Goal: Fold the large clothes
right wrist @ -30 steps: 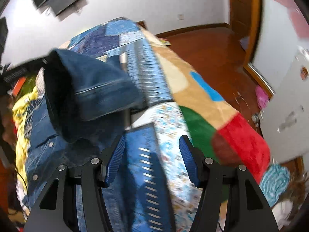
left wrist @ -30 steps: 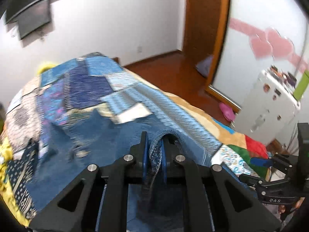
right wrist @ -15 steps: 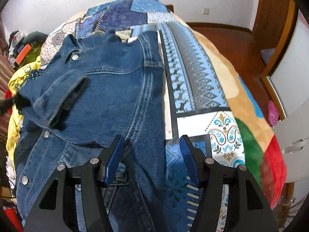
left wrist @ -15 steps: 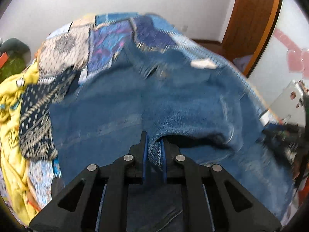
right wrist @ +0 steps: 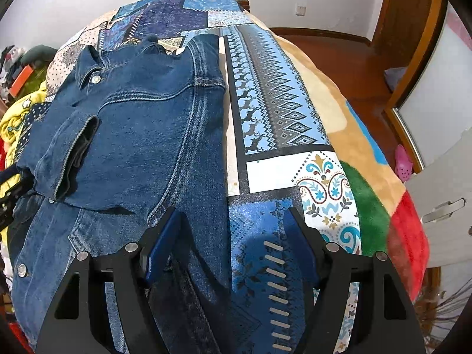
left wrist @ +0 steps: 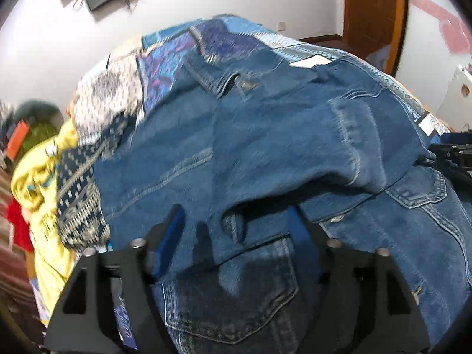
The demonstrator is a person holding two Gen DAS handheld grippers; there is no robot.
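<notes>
A blue denim jacket (right wrist: 141, 135) lies on the bed, collar at the far end, with one sleeve (right wrist: 70, 153) folded across its front. It fills the left wrist view (left wrist: 265, 153) too. My left gripper (left wrist: 236, 236) is open, its jaws wide apart just above the jacket near the sleeve cuff, holding nothing. My right gripper (right wrist: 233, 236) is open and empty over the jacket's right edge and the bedspread. The right gripper's body shows at the right edge of the left wrist view (left wrist: 454, 156).
A patchwork bedspread (right wrist: 283, 112) in blue, beige, green and red covers the bed. Yellow and red clothes (left wrist: 38, 183) are piled at the bed's left side. A wooden floor (right wrist: 339, 53), a door frame and a white cabinet (right wrist: 442, 203) lie to the right.
My left gripper carried the sleeve across the jacket, then opened and let it go. The sleeve now rests on the jacket front. My right gripper stayed open, hovering at the jacket's right edge.
</notes>
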